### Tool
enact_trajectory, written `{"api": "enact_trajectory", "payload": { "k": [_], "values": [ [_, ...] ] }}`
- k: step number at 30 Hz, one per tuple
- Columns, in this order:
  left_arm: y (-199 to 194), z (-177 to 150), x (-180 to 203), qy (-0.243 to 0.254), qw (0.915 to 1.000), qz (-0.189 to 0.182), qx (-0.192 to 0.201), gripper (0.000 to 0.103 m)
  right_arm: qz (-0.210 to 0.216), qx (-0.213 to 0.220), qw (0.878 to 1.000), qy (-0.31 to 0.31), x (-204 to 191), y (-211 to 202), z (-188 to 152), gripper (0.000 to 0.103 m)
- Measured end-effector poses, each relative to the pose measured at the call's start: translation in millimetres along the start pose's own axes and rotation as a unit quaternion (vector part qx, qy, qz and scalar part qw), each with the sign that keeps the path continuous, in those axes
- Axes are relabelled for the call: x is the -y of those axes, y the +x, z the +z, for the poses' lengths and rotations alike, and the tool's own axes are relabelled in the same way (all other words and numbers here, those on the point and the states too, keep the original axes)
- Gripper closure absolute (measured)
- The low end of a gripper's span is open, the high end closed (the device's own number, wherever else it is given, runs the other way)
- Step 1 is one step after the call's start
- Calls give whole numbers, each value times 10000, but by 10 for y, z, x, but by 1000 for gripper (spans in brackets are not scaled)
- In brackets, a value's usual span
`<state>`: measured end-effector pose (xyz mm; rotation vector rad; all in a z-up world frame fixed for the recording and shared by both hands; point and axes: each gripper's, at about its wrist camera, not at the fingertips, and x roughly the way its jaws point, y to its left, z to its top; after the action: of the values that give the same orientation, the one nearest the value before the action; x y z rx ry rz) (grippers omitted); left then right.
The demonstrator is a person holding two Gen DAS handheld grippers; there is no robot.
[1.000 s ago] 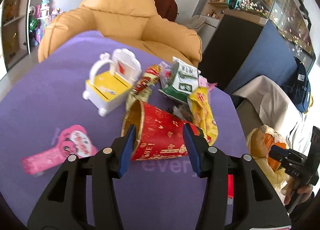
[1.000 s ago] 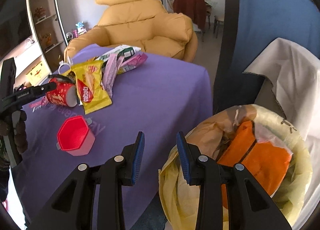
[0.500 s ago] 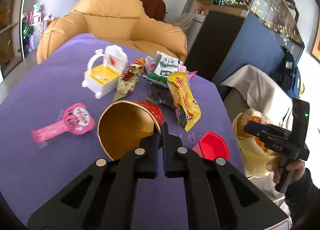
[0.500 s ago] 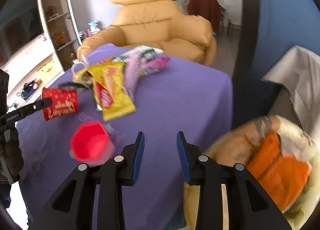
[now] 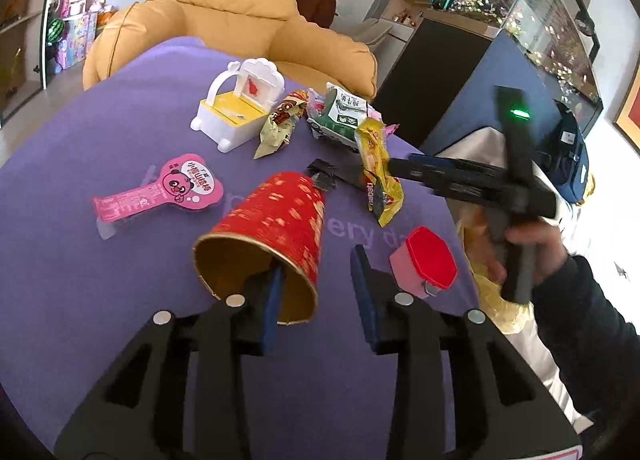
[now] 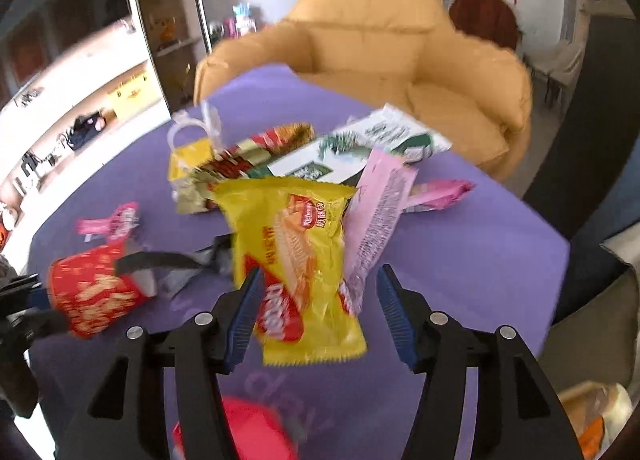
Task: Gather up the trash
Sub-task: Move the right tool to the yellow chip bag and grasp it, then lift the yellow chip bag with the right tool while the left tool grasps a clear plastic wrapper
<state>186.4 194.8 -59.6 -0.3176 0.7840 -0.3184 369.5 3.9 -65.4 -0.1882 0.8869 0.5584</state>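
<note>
Table: a purple cloth-covered table [image 5: 80,164] with printed lettering carries all the litter.
Pink packet: a flat pink bear-faced lollipop wrapper [image 5: 168,190] lies far left, apart from the rest.
Toy: a white and yellow plastic toy chair [image 5: 236,108] stands behind it, near the heap of wrappers.
Cup: a red paper cup with gold print and a gold lining [image 5: 272,228] lies tipped, its mouth towards the camera.
Left gripper [image 5: 316,292]: jaws have just been opening and stand parted; one blue pad [image 5: 272,300] sits inside the cup's mouth, the other outside it and clear of the wall.
Wrapper: a yellow crinkled biscuit wrapper [image 6: 296,252] lies flat on the cloth, beside a pale pink wrapper [image 6: 376,220].
Right gripper [image 6: 320,308]: jaws have just been opening and are spread wide to either side of the yellow wrapper's near end, pads not pressing it.
Box: a red hexagonal lidded box [image 5: 428,260] sits at the table's right edge.
Bag: a yellow plastic trash bag [image 5: 488,284] hangs just beyond that edge.
</note>
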Motion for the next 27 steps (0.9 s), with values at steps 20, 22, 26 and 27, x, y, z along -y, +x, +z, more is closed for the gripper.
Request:
{"api": "enact_trajectory", "payload": {
  "k": [20,22,26,27],
  "values": [
    [-381,60,-36,768,9956,372,396,61,59,-442,9964,718,491,-45,-540,78],
    [-352,59,-72,797,9951,464,368,61,137,-419,9957,809,532,-76,-588,77],
    [-303,107,-222,712,9947,651,351,61,244,-417,9945,924,559,-106,-636,74],
    [-286,140,-276,714,9941,731,371,61,248,-422,9947,908,552,-107,-638,72]
  ]
}}
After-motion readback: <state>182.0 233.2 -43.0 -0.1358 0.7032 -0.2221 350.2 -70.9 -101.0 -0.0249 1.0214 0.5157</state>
